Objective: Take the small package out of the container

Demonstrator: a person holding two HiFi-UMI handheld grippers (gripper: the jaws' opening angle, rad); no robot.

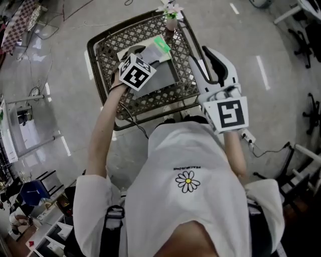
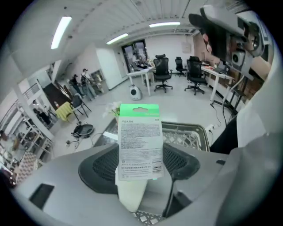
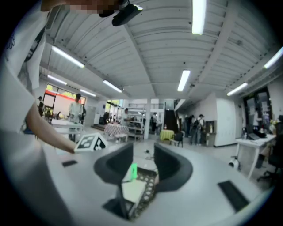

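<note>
The small package is a white card with a green top. My left gripper is shut on it above the metal lattice basket. In the left gripper view the package stands upright between the jaws, printed side toward the camera, with the basket behind and below. My right gripper hovers by the basket's right rim. Its jaws stand open with nothing between them. In the right gripper view, the gap of the right gripper shows a basket corner and the package's green top further off.
A flat grey box lies in the basket, and a white flower sits at its far rim. A power strip with cable lies on the floor at the right. Office chairs stand at the far right, shelving at the left.
</note>
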